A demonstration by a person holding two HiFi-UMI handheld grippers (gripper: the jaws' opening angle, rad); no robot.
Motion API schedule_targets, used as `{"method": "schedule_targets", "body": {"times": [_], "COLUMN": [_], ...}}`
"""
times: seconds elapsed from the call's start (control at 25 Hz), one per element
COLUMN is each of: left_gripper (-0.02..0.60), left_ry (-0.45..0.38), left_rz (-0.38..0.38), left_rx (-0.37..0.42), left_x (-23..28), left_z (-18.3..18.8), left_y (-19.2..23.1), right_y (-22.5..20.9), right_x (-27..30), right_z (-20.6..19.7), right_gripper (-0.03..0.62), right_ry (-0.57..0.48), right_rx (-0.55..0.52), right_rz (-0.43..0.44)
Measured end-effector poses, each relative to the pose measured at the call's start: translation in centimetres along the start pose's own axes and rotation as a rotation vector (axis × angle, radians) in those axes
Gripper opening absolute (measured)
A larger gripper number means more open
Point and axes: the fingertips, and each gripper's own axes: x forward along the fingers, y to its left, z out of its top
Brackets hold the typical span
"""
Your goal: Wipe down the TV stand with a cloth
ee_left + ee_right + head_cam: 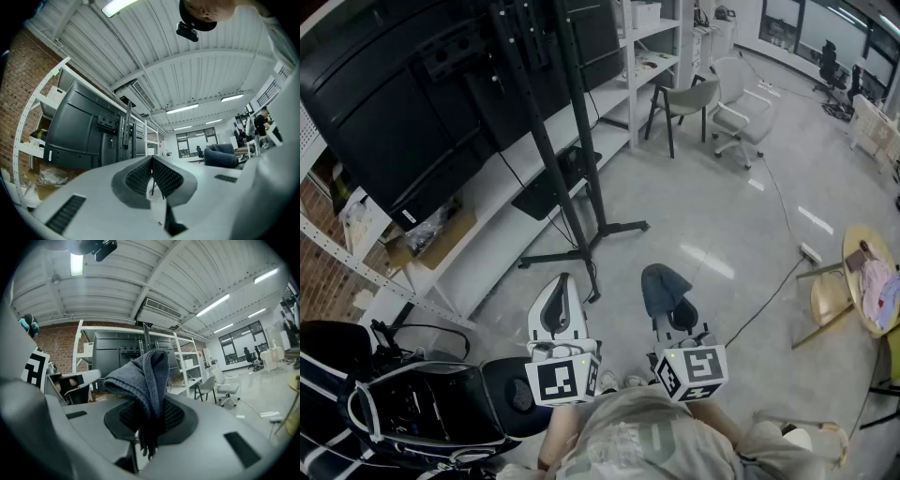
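The black TV stand rises from a floor base and carries a large dark TV; it also shows in the left gripper view as the TV stand and in the right gripper view as the TV stand. My right gripper is shut on a dark grey cloth, which drapes over its tips as the cloth. My left gripper is shut with nothing in it, its pads pressed together. Both hang above the floor, short of the stand's base.
White shelving runs behind the stand, with boxes on the low shelf. Chairs stand at the far right, a round table at the right edge, a cable across the floor, a black bag at lower left.
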Motion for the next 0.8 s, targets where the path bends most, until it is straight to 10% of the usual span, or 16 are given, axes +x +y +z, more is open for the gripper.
{"method": "schedule_targets", "body": {"times": [0.8], "left_gripper": [0.015], "left_ry": [0.051], "left_rz": [-0.001], "left_rx": [0.018], "left_x": [4.5], "left_z": [-3.7], "left_y": [-4.9], "right_y": [-6.6], "right_x": [2.1], "right_z": [-1.5], "right_gripper": [0.058], "right_ry": [0.024], "right_rx": [-0.003], "right_rz": [0.048]}}
